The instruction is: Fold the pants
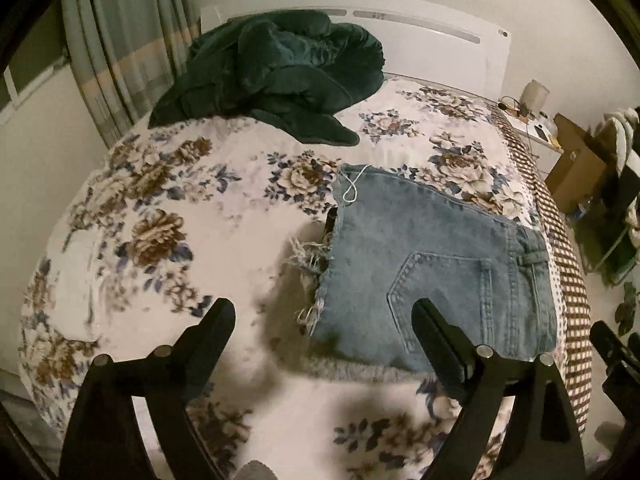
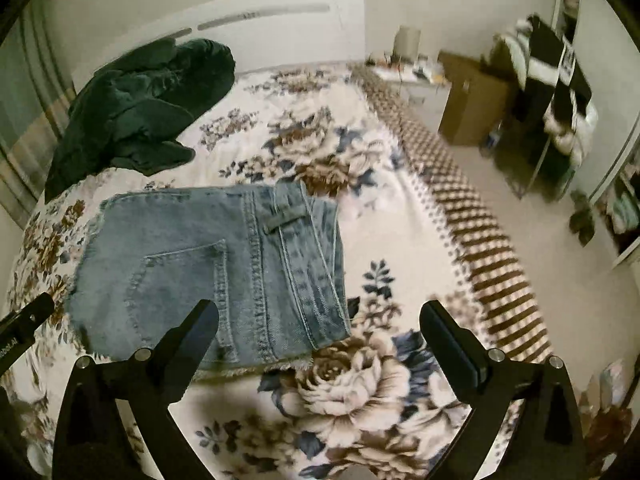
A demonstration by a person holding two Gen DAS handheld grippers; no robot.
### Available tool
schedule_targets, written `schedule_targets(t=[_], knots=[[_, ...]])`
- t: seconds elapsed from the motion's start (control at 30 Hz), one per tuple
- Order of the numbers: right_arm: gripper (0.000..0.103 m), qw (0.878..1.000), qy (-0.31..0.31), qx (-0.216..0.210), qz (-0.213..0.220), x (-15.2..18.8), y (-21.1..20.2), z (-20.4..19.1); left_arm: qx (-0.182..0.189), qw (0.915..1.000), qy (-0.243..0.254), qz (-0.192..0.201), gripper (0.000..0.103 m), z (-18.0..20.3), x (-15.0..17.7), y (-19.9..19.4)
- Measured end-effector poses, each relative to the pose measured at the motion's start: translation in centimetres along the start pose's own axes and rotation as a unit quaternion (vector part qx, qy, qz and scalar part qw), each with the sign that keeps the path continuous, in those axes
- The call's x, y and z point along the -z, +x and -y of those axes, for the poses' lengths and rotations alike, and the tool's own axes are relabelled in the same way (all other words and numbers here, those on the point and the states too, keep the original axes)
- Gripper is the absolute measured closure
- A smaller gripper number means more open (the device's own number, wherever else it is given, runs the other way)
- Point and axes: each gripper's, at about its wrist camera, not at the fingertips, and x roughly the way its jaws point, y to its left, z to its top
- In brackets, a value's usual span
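- Denim shorts (image 1: 436,268) are lying folded on the floral bedspread (image 1: 168,216), well short of the green garment (image 1: 276,76) heaped by the headboard.
- Left gripper (image 1: 324,320) is hovering over the shorts' frayed hem, jaws spread and holding nothing.
- Right gripper (image 2: 320,320) is hovering over the shorts' waistband corner, likewise spread and empty.
- Denim is probably handling as moderately stiff, fairly light and non-slippery; waistband (image 2: 308,248) and seamed edges are offering the firmest hold.
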Motion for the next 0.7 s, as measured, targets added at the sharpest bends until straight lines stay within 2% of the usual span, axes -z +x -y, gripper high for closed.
schedule_targets(t=[0.33,0.7], knots=[[0.001,0.999,-0.018,0.003,0.044,2.1,-11.7,-0.3,-0.008,0.9990,0.013,0.041,0.013,0.0,2.8,-10.5],[0.001,0.993,-0.042,-0.039,0.106,7.1,-28.9,2.8,-0.007,0.9942,0.028,0.104,0.013,0.5,8.2,-25.8]])
